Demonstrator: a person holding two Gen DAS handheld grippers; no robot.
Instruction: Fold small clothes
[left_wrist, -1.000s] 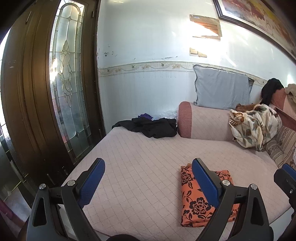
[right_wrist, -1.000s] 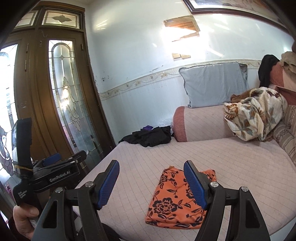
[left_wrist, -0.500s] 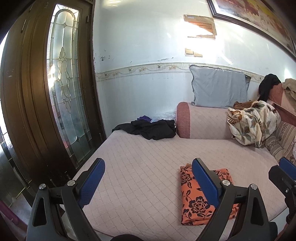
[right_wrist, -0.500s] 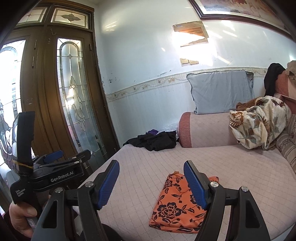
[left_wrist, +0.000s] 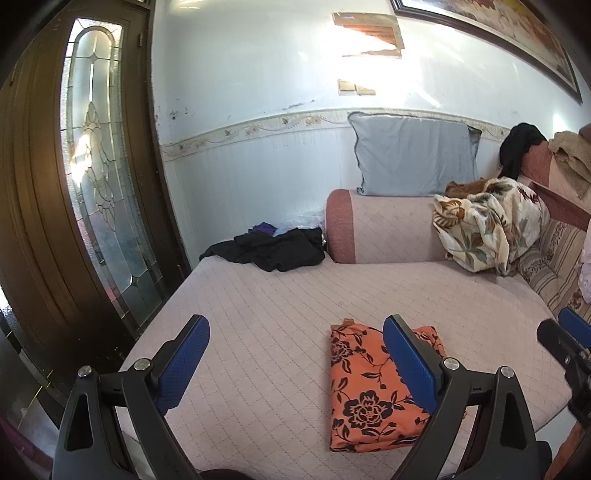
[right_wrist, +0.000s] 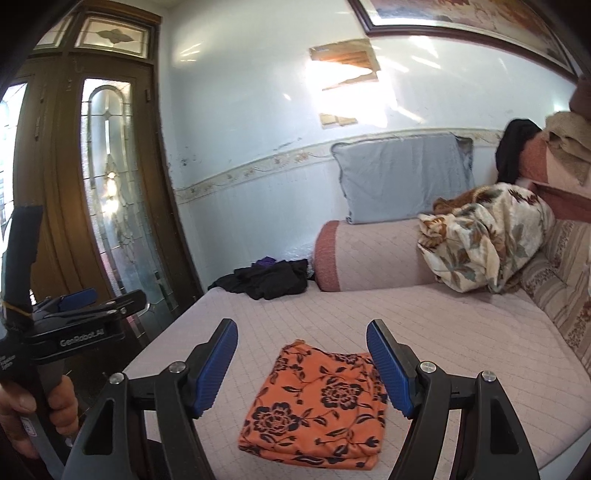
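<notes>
Orange cloth with a black flower print (right_wrist: 317, 402) lies folded into a flat rectangle on the pale pink quilted bed cover (right_wrist: 424, 325), close to the cover's near edge. In the right wrist view it sits at about six o'clock, showing between the two blue-padded fingers of the right gripper (right_wrist: 301, 365), which are spread wide with nothing between their pads and hang short of the cloth. In the left wrist view the same folded cloth (left_wrist: 369, 387) lies toward five o'clock, partly behind the right-hand finger of the left gripper (left_wrist: 295, 362); these fingers are spread wide too and pinch nothing.

White lettering reads "GenRobot.AI" on the black body of the left gripper (right_wrist: 79, 332), seen at about eight o'clock in the right wrist view, where a hand (right_wrist: 40, 410) grips its handle (a second line of small print runs along the handle, too small to read).

At about eleven o'clock on the bed lies a heap of black clothes (left_wrist: 269, 249) with something purple at its back. A grey pillow (left_wrist: 413, 155) stands on a pink bolster (left_wrist: 380, 229) at one o'clock, with a cream floral blanket (left_wrist: 491, 229) bunched beside it at two o'clock. A wooden door with leaded glass (left_wrist: 99, 184) fills nine o'clock.
</notes>
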